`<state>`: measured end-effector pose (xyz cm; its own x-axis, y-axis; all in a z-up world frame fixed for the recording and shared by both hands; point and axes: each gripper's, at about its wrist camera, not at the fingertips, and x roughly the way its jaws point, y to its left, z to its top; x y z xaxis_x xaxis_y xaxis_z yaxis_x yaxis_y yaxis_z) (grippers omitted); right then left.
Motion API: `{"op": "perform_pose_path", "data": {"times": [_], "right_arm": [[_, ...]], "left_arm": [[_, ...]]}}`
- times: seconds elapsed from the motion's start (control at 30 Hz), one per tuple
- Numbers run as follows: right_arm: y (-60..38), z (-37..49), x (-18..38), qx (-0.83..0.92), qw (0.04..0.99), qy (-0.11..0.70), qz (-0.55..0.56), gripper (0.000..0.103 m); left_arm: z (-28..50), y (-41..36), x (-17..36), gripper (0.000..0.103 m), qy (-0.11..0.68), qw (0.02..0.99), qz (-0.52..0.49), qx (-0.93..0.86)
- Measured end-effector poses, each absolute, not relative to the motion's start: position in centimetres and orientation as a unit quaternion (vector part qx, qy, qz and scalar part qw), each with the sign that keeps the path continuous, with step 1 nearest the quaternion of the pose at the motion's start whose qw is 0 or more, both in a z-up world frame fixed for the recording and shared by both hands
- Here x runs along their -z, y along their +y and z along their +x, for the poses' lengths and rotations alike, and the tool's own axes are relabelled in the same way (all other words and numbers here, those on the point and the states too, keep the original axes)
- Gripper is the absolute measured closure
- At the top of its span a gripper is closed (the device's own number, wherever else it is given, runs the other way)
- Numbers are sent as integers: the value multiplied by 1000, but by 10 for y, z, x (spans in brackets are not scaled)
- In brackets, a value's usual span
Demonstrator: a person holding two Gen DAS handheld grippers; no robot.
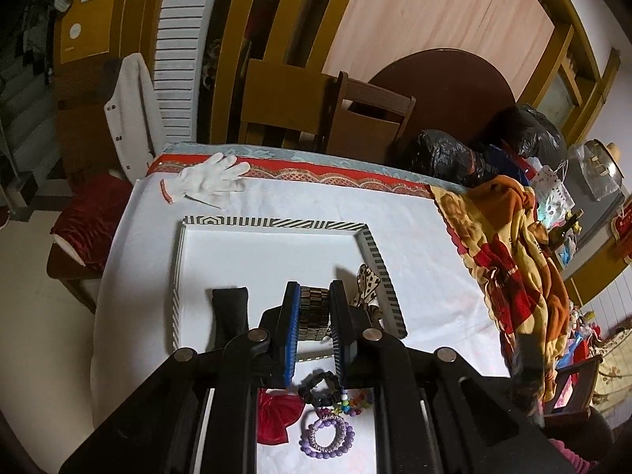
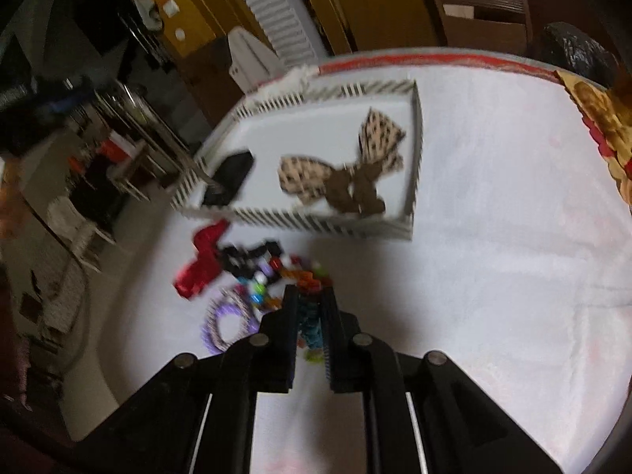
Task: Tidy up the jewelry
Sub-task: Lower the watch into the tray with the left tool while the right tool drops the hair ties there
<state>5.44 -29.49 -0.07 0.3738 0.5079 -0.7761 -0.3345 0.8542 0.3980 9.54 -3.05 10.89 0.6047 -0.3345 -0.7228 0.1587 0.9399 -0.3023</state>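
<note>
my left gripper (image 1: pixel 312 308) squeezes the brown bracelet (image 1: pixel 314 312) mid-frame; it might slip outside the striped tray (image 1: pixel 276 222). my right gripper (image 2: pixel 310 316) pinches beads (image 2: pixel 310 324).

White-clothed table (image 1: pixel 276 201); wooden chair (image 1: pixel 367 118) behind; white louvred door (image 1: pixel 181 59); perhaps pale tiled floor (image 1: pixel 27 296).

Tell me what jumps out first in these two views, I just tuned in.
The left gripper is shut on a dark link bracelet above the striped tray, which already holds a spotted bow and a black piece. Nearer, on the white cloth, lies a bright heap: red bow, black scrunchie, purple bead rings. The right gripper pinches a teal beaded strand there.
</note>
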Motion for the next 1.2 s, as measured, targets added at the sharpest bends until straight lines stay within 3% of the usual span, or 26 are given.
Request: {"op": "perform_pose_path", "data": {"times": [0.47, 1.2], "right_arm": [[-249, 147, -55, -280, 847, 442, 99, 92], [-218, 311, 71, -176, 817, 537, 114, 92]], "left_arm": [[136, -44, -74, 76, 459, 871, -100, 143], [273, -35, 42, 76, 552, 812, -162, 102]]}}
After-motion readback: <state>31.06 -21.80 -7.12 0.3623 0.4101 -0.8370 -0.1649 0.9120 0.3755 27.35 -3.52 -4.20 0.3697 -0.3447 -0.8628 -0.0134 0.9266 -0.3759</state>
